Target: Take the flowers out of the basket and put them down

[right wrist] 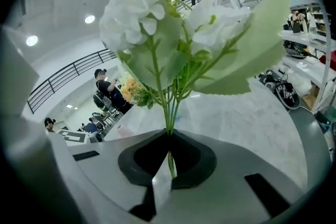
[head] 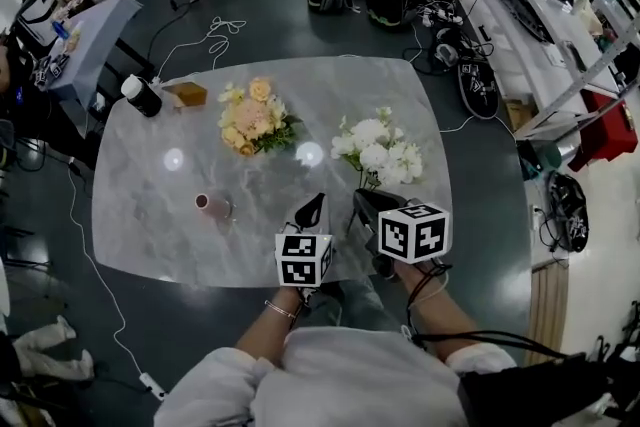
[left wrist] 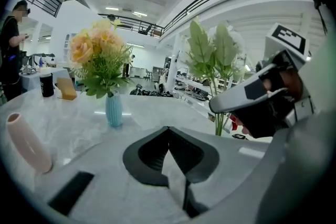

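The marble table [head: 150, 215] carries everything; no basket shows in any view. The white flowers [head: 380, 155], the largest bunch, stand upright over the table's near right edge. Their thin green stems [right wrist: 169, 107] are pinched between the clamped jaws of the right gripper [right wrist: 169, 136]. A peach bouquet [head: 252, 118] sits in a blue vase [left wrist: 113, 109] toward the far edge's middle. The left gripper [left wrist: 168, 131] hangs over the near edge, jaws pressed together on nothing. A pink vase [head: 212, 205] stands near the left part of the near edge.

The white bunch looks light but top-heavy. Its stems probably bend and the blooms would crush, so the bundled stems below the leaves seem the right place to grip.
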Action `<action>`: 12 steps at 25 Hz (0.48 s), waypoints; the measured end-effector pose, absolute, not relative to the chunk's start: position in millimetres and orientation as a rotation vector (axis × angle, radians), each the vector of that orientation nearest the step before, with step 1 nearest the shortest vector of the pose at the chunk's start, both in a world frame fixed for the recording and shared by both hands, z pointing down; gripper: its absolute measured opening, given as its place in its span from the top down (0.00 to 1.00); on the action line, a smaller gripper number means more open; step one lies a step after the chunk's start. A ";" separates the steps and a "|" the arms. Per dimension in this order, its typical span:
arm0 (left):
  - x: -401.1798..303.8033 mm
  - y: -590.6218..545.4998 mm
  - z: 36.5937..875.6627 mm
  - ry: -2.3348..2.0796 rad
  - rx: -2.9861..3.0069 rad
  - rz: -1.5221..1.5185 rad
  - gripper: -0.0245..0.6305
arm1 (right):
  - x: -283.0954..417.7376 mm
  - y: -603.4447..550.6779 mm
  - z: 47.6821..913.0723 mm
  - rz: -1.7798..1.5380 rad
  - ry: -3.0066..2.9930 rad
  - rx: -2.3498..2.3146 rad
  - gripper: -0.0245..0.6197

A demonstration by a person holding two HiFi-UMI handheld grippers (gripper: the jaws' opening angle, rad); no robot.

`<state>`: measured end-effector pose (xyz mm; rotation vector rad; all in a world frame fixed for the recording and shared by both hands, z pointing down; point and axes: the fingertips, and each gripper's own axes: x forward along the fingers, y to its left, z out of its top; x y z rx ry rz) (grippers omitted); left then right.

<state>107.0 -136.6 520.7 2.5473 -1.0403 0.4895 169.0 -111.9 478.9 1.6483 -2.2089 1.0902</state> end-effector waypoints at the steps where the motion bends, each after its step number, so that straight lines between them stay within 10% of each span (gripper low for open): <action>1: 107.7 -134.9 523.2 -1.044 2.537 0.491 0.95 | 168.7 -110.7 486.5 1.115 -2.200 1.636 0.94; 12: 96.4 -141.0 555.3 -1.108 2.420 0.518 0.95 | 152.6 -121.1 548.9 1.254 -2.135 1.491 0.94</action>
